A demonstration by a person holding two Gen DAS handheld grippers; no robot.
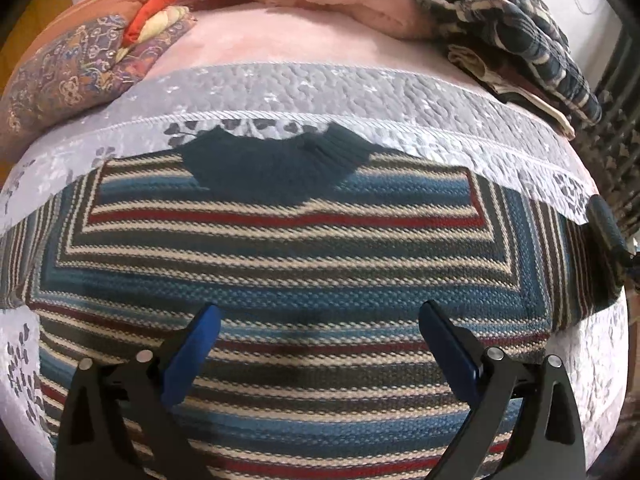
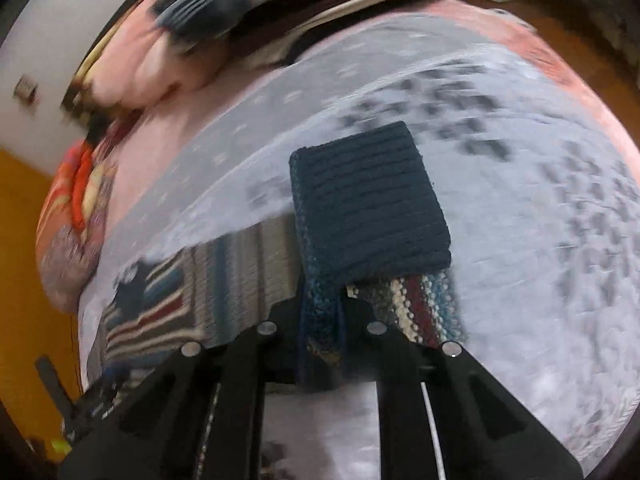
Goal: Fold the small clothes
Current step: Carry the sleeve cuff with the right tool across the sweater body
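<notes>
Right gripper (image 2: 322,344) clamped on sleeve (image 2: 370,200) of the sweater (image 1: 296,264), which lies flat on the bedspread (image 1: 320,92). Left gripper (image 1: 320,344) apart, hovering over the chest. Step 1: sleeve fold. Next, carry cuff inward across the body.
</notes>
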